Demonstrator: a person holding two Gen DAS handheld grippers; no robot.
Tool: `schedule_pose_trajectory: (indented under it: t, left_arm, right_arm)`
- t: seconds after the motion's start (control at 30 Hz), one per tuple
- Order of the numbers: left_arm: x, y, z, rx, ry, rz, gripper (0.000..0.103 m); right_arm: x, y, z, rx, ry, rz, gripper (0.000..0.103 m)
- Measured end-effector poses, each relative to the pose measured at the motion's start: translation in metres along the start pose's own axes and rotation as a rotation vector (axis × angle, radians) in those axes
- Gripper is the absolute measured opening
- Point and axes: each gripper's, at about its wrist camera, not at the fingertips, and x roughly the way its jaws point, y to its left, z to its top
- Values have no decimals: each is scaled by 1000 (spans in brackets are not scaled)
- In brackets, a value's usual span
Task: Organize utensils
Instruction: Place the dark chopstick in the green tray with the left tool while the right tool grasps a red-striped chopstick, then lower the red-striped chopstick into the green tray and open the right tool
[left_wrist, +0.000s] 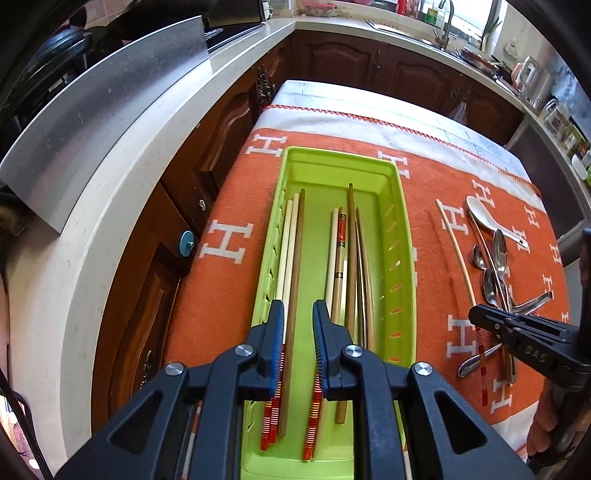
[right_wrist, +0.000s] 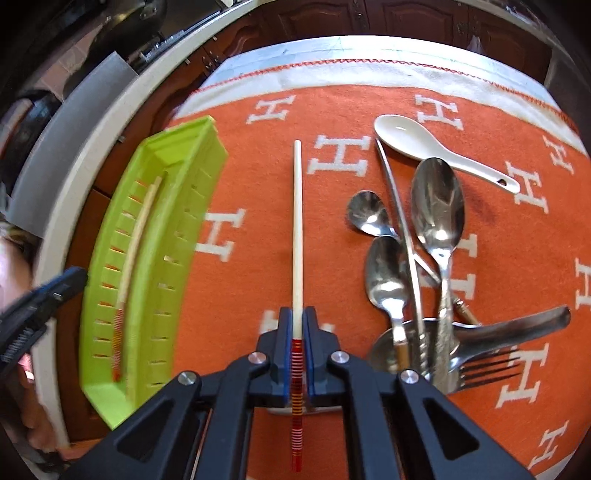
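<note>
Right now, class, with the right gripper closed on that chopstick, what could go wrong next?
1. The right gripper pinches the chopstick near its striped end, so the long free end may droop or swing when lifted.
2. The pile of spoons lies close beside it; a swing could knock them.
3. The left gripper hangs open over the green tray, so the incoming chopstick may bump it.

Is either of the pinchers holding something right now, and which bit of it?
The right gripper is shut on the white chopstick, near its red-striped end. The left gripper is open above the green tray, holding nothing.
</note>
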Motion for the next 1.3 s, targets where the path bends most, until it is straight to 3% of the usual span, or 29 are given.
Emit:
schedule_pose_trajectory:
  t: [0.2,0.37,0.63,1.0,1.3]
  left_arm:
    - [-2,9,-3,-25,-11,-4,16]
    - [-2,15,-5,-40,-14,-8,16]
    - [-7,26,-5,-56,-35,19,20]
    - [-10,34,-2,-74,-47,41,24]
    - [-12,27,-5,-61,-46,41,31]
  right_arm:
    - [-29,21,5,19,-31,108,6]
    - [-35,47,8,11,2,186,6]
    - [-23,65,15,18,44,217,6]
    - [-27,92,17,-13,21,261,8]
    - [-28,83,14,-18,13,243,8]
